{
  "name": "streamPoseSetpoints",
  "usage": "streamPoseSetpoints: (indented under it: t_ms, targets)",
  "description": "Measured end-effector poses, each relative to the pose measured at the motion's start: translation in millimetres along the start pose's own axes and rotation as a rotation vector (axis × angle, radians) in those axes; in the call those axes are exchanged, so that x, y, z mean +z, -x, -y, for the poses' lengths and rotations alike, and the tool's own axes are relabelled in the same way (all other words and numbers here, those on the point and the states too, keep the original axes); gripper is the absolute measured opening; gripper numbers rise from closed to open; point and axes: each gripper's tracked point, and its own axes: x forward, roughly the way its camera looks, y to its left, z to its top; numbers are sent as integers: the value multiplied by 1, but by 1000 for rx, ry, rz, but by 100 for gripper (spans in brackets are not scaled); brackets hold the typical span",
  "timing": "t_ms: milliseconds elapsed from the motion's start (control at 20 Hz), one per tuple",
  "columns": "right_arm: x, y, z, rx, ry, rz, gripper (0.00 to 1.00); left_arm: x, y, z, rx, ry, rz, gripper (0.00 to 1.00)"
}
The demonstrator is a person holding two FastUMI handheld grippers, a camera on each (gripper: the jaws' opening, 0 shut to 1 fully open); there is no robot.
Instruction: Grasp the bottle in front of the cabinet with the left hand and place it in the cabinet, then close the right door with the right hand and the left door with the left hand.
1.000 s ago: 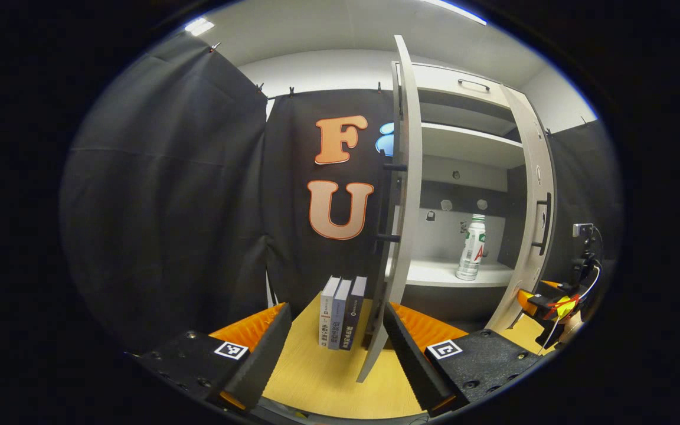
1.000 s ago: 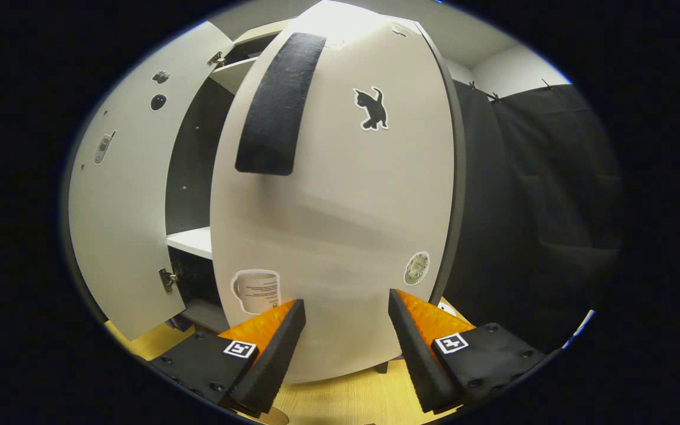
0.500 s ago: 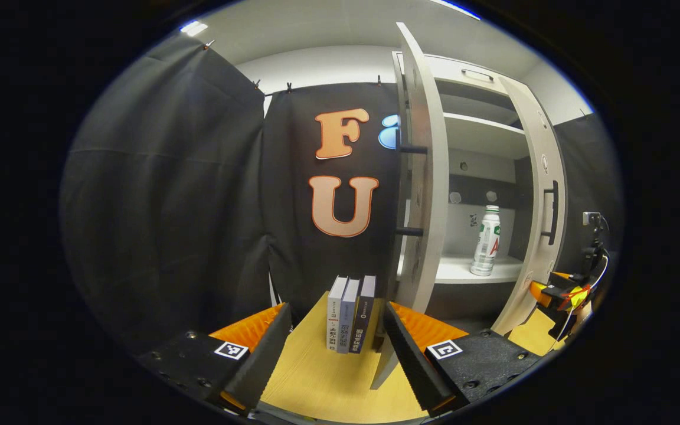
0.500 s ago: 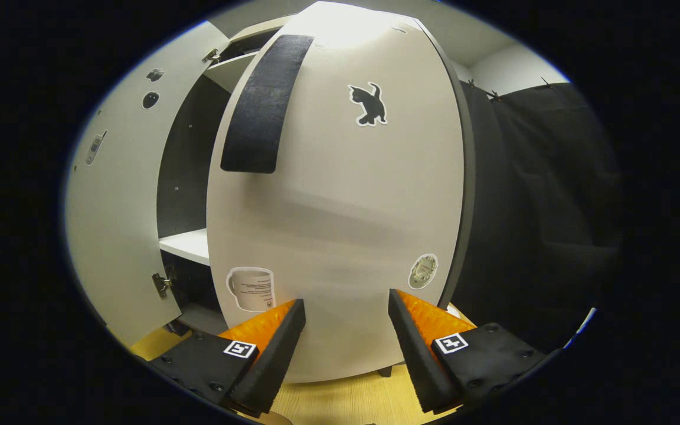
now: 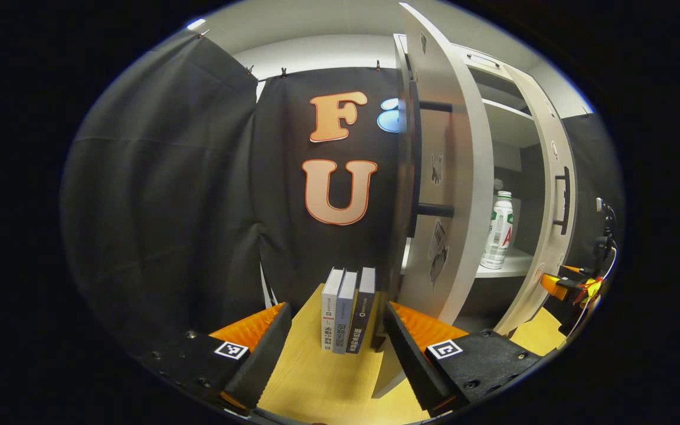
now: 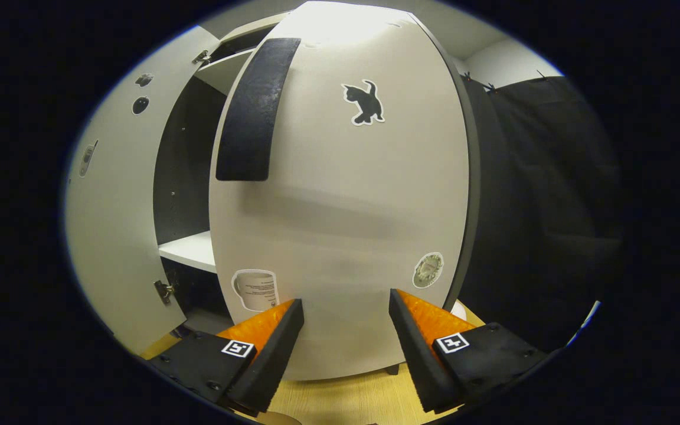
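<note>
Bottle: the bottle (image 5: pixel 498 230) stands upright on the lower shelf (image 5: pixel 508 270) inside the cabinet (image 5: pixel 496 88), seen through the gap between the two doors.
Left door: the left door (image 5: pixel 455 195) is ajar, swung partway across the opening, with its black handle (image 5: pixel 415 159) on the edge facing the camera.
Right door: the right door (image 6: pixel 346 212) is partly open; its outer face carries a black handle strip (image 6: pixel 251 112), a cat sticker (image 6: pixel 363 103) and a mug sticker (image 6: pixel 254 289).
Left tongs: the left tongs (image 5: pixel 335 333) are spread wide and hold nothing, low over the wooden surface (image 5: pixel 322 383).
Right tongs: the right tongs (image 6: pixel 345 329) are spread wide and empty, just in front of the right door's lower edge; whether they touch it I cannot tell.
Books: three books (image 5: pixel 347 319) stand upright on the surface beside the left door.
</note>
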Motion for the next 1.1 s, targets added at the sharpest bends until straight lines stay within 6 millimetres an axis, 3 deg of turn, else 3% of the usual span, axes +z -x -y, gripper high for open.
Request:
streamPoseSetpoints:
  t_ms: [300, 600, 900, 1100]
  targets:
    - [11, 34, 14, -7, -8, 7, 96, 1, -3, 10, -35, -34, 4, 95]
    - [25, 71, 7, 27, -21, 21, 96, -1, -1, 18, -42, -29, 3, 94]
    - [48, 101, 30, 10, -51, 70, 96, -4, 2, 48, -75, -30, -2, 95]
    - [51, 122, 53, -25, -16, 84, 96, -7, 0, 78, -133, -39, -9, 94]
